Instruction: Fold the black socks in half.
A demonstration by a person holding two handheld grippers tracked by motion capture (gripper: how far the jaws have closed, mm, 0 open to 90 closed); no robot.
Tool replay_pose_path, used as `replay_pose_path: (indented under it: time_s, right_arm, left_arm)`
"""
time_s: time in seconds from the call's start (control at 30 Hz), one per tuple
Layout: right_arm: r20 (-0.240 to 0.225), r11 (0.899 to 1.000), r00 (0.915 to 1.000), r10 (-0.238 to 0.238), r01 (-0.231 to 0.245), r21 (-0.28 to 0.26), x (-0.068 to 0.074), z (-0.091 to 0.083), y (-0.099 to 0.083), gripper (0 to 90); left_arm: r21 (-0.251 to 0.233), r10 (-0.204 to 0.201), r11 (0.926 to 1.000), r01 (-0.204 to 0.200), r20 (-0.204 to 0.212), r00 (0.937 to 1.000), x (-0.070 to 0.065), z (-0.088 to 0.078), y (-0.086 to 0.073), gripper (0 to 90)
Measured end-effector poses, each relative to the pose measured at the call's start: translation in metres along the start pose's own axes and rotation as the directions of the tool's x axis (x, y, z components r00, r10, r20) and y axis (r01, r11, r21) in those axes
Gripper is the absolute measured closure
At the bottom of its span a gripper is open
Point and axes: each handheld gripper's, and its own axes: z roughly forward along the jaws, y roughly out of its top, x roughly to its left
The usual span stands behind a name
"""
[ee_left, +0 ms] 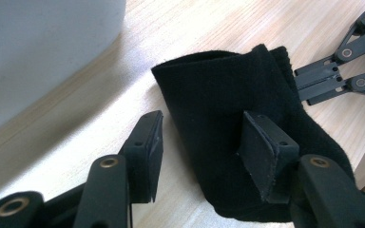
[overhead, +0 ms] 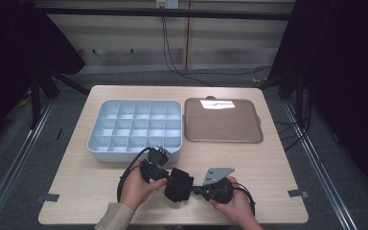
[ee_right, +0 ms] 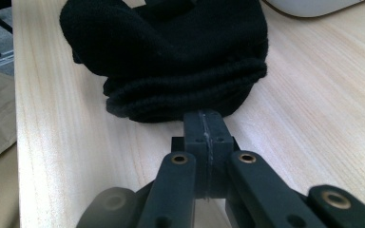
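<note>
On the near part of the table (overhead: 268, 158), between the person's two hands, lies a black sock (overhead: 178, 184), folded into a thick wad, in front of the grey compartment box (overhead: 100, 143) and well short of the brown tray (overhead: 223, 139). The sock's long axis runs roughly from one hand toward the other, so each gripper meets it at an end. The left gripper (ee_left: 202, 142) comes in from the sock's left; its jaws stand apart, with one pad lying over the cloth and the other off to the side above bare wood, so nothing is clamped there. The right gripper (ee_right: 204, 135) sits at the opposite end with its jaws pressed tight together, right at the sock's ribbed edge; whether a sliver of cloth is caught between the pads I cannot tell. Both hands are about equally near, but the left one has the better bite in my judgement: its open jaws already straddle one side of the wad, and closing them across the short width would catch the folded layers.
</note>
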Motion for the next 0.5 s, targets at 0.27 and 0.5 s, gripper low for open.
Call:
replay_pose_path:
  time_s: [0.27,0.5]
  right_arm:
    - [0.001,1.000,1.0000,-0.003,0.003,0.002,0.0006,0.0002,-0.0002,90.0]
    - [-0.001,1.000,1.0000,-0.006,0.006,0.000,0.0004,0.0004,0.0001,90.0]
  left_arm:
    - [-0.011,-0.008,0.9999,0.008,0.012,0.9999,0.0003,0.0024,-0.0023,47.6]
    - [-0.003,-0.006,1.0000,0.006,0.015,0.9999,0.0003,0.0052,-0.0007,46.9]
